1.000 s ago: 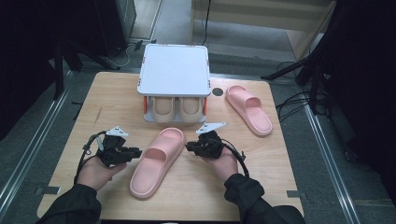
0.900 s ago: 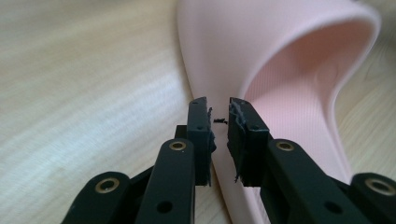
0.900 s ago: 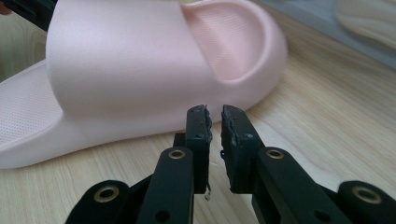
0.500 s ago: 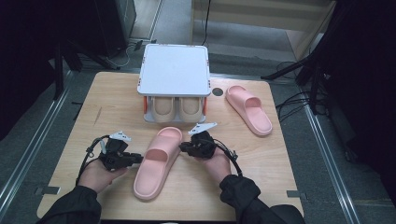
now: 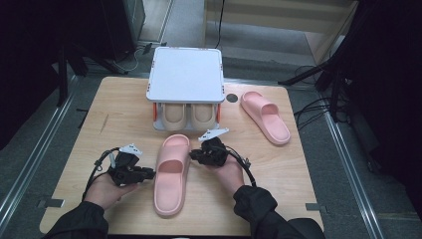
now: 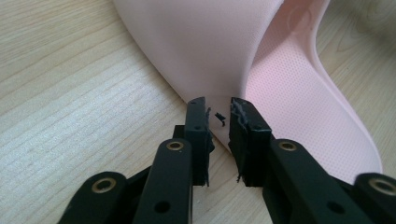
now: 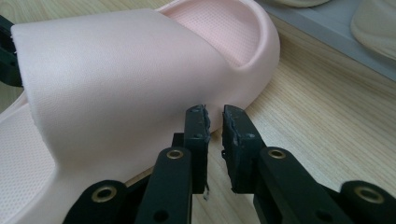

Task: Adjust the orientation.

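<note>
Flanking the pink slipper (image 5: 171, 174) on the bench (image 5: 114, 112), left gripper (image 5: 148, 173) has just opened slightly; right gripper (image 5: 195, 155) nearly together (neither pinches it).

I see a pink slipper (image 5: 171, 174) lying lengthwise at the near middle of the wooden surface (image 5: 99, 124), toe toward 12 o'clock. My left gripper (image 5: 142, 173) sits at its 9 o'clock side, my right gripper (image 5: 199, 155) at its 3 o'clock side, both against its edge. A second pink slipper (image 5: 265, 116) lies at 2 o'clock, beside a white-topped rack (image 5: 185, 74) housing beige slippers (image 5: 188, 116).
</note>
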{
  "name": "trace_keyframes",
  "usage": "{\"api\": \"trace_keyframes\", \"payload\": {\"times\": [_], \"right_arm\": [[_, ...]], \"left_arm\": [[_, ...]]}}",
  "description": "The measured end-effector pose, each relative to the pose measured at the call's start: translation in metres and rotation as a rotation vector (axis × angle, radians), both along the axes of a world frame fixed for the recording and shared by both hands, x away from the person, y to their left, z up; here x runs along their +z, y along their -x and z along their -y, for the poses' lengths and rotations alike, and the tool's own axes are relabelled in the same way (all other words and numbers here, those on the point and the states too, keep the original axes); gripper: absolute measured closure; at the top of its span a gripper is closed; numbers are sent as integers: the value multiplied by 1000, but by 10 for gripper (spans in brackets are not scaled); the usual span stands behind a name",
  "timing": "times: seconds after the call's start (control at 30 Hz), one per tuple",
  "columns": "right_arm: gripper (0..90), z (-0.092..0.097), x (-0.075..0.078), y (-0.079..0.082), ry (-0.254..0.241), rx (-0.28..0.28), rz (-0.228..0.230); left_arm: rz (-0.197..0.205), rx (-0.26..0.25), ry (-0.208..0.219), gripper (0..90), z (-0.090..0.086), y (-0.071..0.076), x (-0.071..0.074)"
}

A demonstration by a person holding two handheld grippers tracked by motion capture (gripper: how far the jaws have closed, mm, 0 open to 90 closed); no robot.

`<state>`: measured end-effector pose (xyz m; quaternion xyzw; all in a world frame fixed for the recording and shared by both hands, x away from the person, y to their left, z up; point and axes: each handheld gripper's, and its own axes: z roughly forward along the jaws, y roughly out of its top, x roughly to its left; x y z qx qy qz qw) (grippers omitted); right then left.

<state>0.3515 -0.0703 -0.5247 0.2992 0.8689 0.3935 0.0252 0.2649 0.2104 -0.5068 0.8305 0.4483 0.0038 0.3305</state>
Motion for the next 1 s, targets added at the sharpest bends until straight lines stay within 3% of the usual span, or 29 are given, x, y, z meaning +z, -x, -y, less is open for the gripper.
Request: {"api": "trace_keyframes", "payload": {"times": [0.27, 0.3, 0.53, 0.67, 0.9, 1.0], "right_arm": [[764, 13, 9, -3, -20, -37, 21], [761, 16, 11, -2, -15, -41, 29], [734, 41, 26, 0, -18, -75, 76], [702, 66, 34, 2, -27, -97, 42], [691, 99, 40, -5, -26, -157, 46], [685, 115, 43, -11, -35, -186, 35]], "left_arm": [[47, 49, 41, 654, -17, -7, 7], [47, 48, 41, 600, -19, -9, 8], [84, 43, 59, 503, -29, -20, 14], [103, 32, 72, 449, -30, -24, 17], [125, 29, 70, 405, -32, -26, 18], [141, 54, 76, 398, -34, -26, 21]]}}
